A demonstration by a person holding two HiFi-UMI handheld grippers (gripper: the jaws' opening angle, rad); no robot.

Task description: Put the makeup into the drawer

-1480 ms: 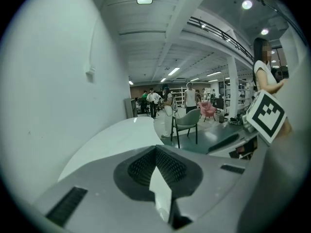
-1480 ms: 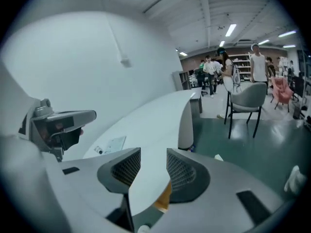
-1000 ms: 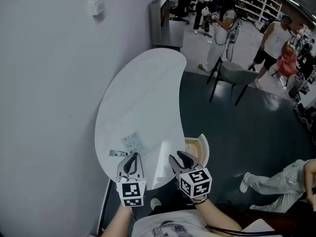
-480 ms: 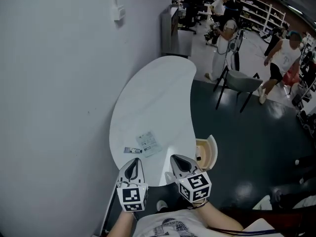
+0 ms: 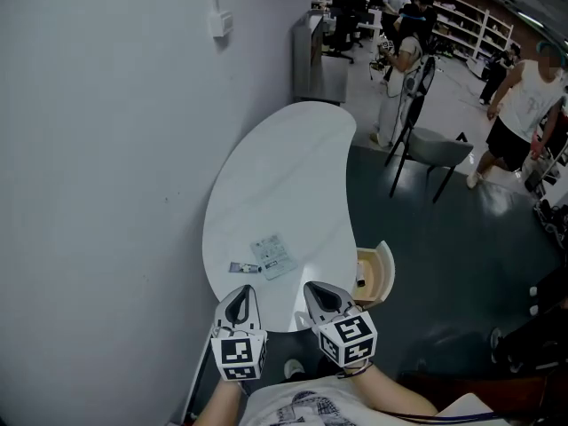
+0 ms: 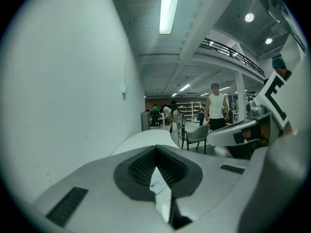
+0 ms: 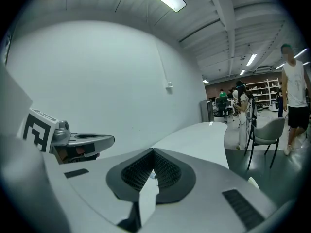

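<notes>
White table (image 5: 288, 167), near end: small makeup tube (image 5: 240, 268), long axis 9-to-3, flat packet (image 5: 275, 255) beside it. Both lie at 12 o'clock of left gripper (image 5: 238, 296), the nearer one, jaws together, empty. Right gripper (image 5: 322, 295): jaws just closing, nothing between. Open drawer (image 5: 385, 273) at its 2 o'clock.

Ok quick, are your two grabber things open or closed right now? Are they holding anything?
Left gripper: closed, nothing between its jaws.
Right gripper: jaws have just closed, nothing between them.
</notes>
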